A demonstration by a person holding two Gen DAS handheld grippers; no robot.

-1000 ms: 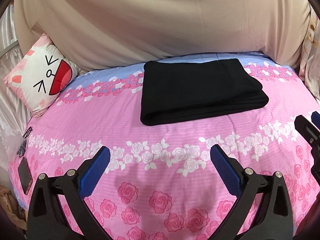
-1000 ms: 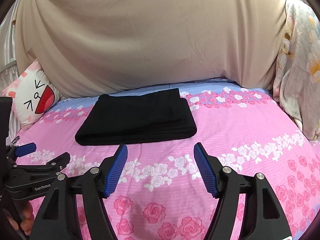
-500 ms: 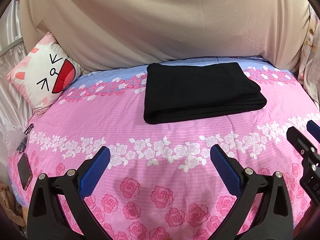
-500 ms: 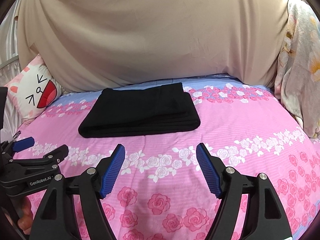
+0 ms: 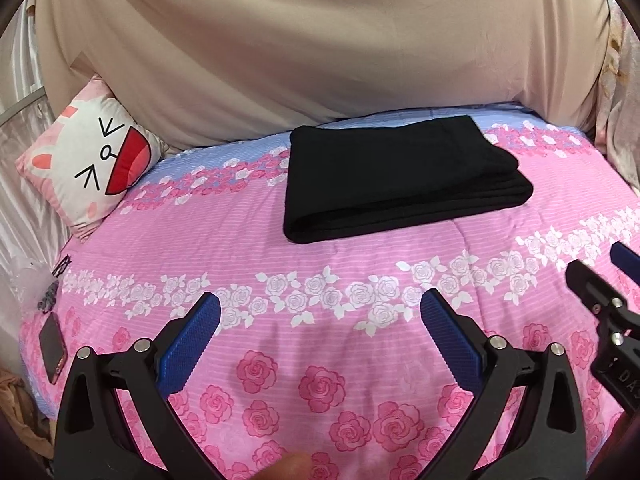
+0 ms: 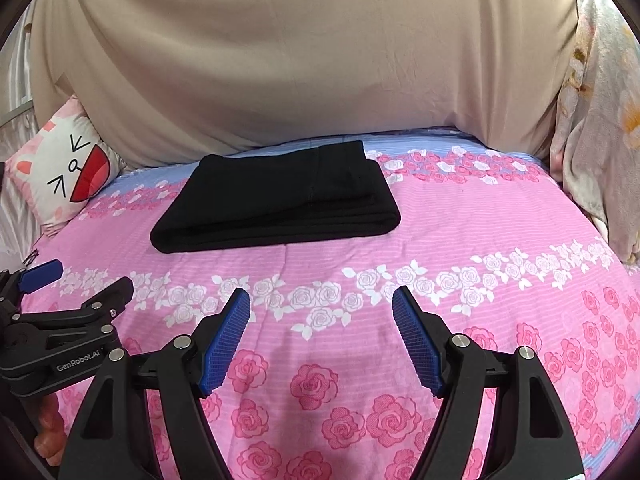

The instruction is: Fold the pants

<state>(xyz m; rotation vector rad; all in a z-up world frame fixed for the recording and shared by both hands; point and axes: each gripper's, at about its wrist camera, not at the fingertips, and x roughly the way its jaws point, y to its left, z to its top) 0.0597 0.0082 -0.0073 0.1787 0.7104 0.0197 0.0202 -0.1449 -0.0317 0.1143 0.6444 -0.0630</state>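
Black pants [image 5: 400,178] [image 6: 280,200] lie folded into a flat rectangle on the far half of the pink rose bedspread [image 5: 320,280]. My left gripper [image 5: 320,312] is open over the near part of the bed, well short of the pants, with nothing between its blue pads. My right gripper [image 6: 321,306] is also open and empty, likewise on the near side of the pants. Each gripper shows in the other's view: the left gripper [image 6: 76,284] at the left edge, the right gripper [image 5: 600,268] at the right edge.
A cartoon-face pillow [image 5: 90,168] leans at the back left. A beige sheet [image 6: 300,60] hangs behind the bed. A floral quilt [image 6: 600,140] is piled at the right. A dark phone [image 5: 53,348] lies near the bed's left edge.
Both views have tilted slightly, so the folded pants sit a little lower in the frames. The pants themselves have not moved and both grippers stay open.
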